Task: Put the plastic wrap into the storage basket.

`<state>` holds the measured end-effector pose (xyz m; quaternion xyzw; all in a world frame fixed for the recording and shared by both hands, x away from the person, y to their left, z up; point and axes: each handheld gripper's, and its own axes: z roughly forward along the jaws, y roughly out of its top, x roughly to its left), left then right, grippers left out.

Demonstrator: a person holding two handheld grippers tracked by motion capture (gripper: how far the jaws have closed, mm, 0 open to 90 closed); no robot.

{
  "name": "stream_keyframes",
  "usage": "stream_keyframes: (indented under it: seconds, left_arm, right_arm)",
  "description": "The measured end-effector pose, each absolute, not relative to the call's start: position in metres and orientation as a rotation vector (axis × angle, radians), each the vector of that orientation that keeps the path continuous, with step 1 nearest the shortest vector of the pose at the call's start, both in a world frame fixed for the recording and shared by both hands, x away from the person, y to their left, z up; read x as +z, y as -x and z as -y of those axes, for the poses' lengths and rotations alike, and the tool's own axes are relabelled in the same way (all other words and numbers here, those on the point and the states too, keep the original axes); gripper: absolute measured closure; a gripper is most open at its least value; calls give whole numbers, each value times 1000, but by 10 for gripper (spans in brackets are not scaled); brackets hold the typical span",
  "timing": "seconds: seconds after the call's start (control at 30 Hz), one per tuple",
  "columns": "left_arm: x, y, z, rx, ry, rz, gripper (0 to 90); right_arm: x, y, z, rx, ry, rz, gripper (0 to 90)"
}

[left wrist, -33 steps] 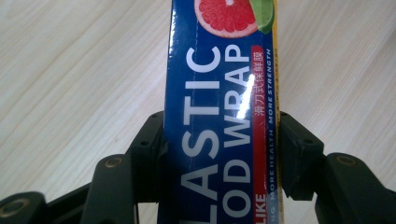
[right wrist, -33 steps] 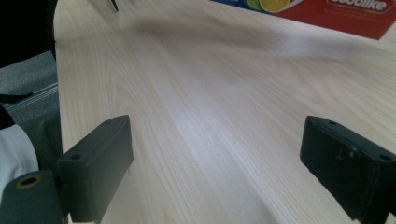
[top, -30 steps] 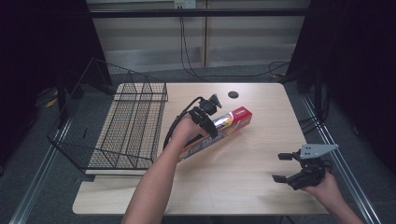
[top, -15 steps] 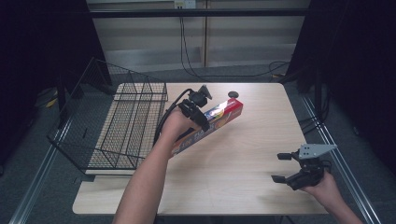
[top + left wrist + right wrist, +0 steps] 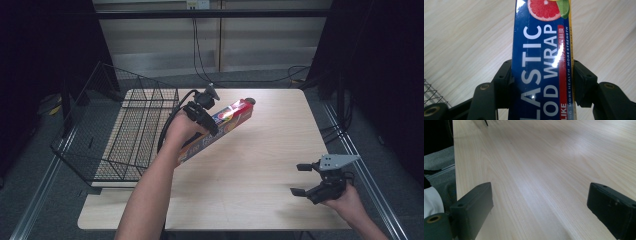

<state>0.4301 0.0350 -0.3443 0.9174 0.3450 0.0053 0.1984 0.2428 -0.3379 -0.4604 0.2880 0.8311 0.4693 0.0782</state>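
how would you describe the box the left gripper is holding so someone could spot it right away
Start at the light wooden table and find the black wire basket at its left edge. Just right of the basket, the left gripper clamps a long, narrow plastic wrap box, tilted with one end raised. Its dark blue face, white lettering and grapefruit picture mark it out.

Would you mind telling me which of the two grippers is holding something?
The left gripper, near the wire basket: its fingers clamp the plastic wrap box. The right gripper, by the table's near right corner, has open fingers with nothing between them.
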Motion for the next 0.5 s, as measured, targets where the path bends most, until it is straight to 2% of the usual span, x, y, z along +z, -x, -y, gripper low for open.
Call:
stream_keyframes:
  seconds: [0.5]
  left_arm:
    - [-308,-428,-43,41,-2516,-1032,441]
  right_arm:
    - [-460,-244,337,1402,-848,-2489,57]
